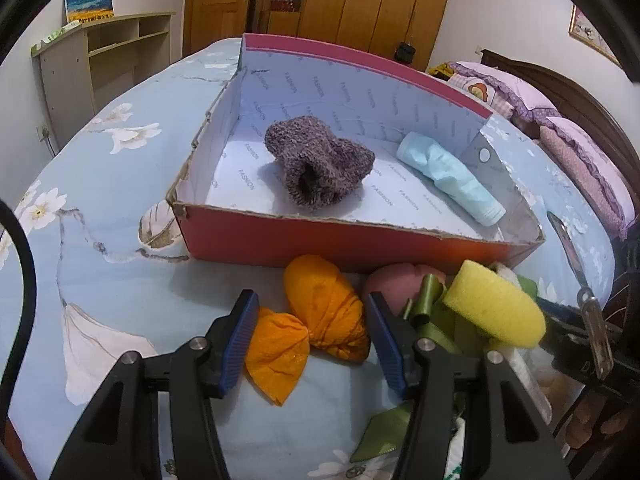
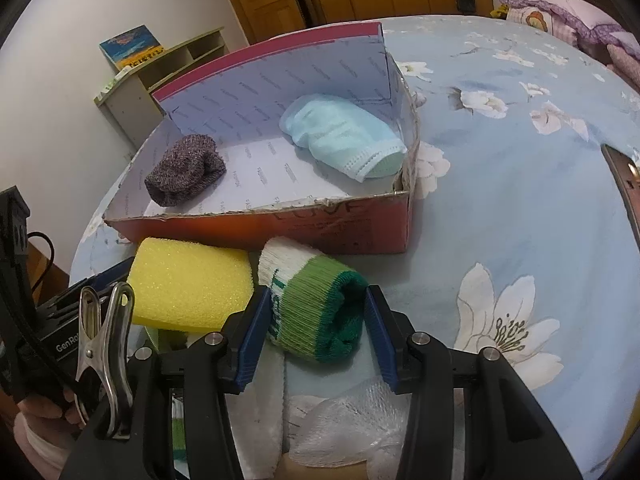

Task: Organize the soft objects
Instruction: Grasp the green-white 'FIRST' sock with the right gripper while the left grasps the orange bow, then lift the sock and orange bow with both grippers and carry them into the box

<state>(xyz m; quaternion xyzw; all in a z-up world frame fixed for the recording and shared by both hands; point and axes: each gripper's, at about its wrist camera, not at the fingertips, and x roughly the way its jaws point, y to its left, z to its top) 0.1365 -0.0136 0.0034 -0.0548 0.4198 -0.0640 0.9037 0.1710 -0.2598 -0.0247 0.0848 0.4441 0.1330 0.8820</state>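
Observation:
On the flowered bedsheet an orange cloth bundle fills the gap between the blue pads of my left gripper, which is shut on it. My right gripper is shut on a rolled white-and-green sock, with both pads against its sides. Just beyond them stands the red cardboard box. Inside it lie a purple-grey knit sock and a light blue rolled cloth. A yellow sponge sits between the two grippers.
A pink soft item and green ribbon lie beside the orange bundle. White crinkly plastic is under my right gripper. Pillows line the bed's right side, and a shelf unit stands by the wall.

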